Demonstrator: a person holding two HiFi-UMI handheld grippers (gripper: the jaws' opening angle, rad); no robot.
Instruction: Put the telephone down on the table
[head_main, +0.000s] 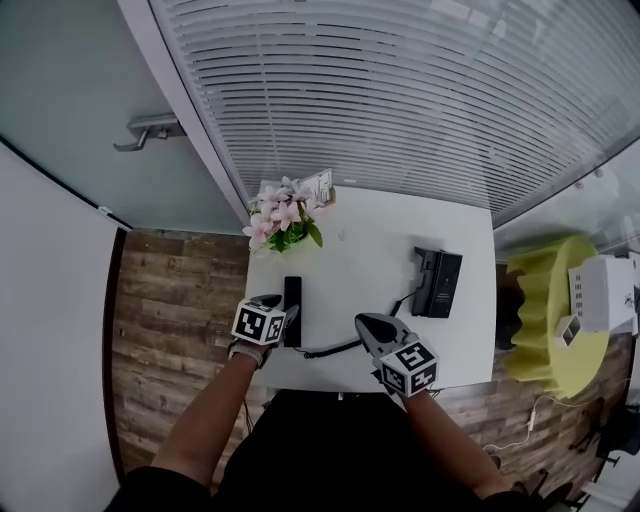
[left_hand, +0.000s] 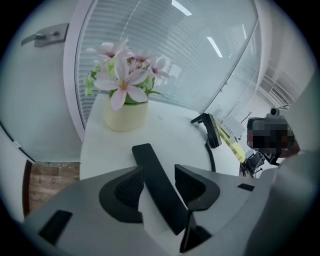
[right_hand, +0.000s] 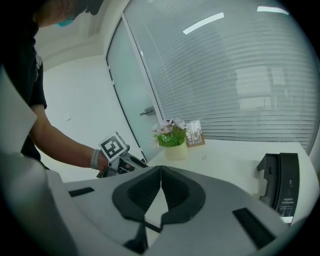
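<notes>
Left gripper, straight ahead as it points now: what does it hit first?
The handset already lies between the left gripper's open jaws; past its far end, the flower pot looks next, depth unclear.

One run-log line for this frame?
handset: lying on table | left gripper: open around handset | right gripper: shut | base: apart

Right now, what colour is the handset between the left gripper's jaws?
Plain black. The handset shows best in the left gripper view, against the white table.
</notes>
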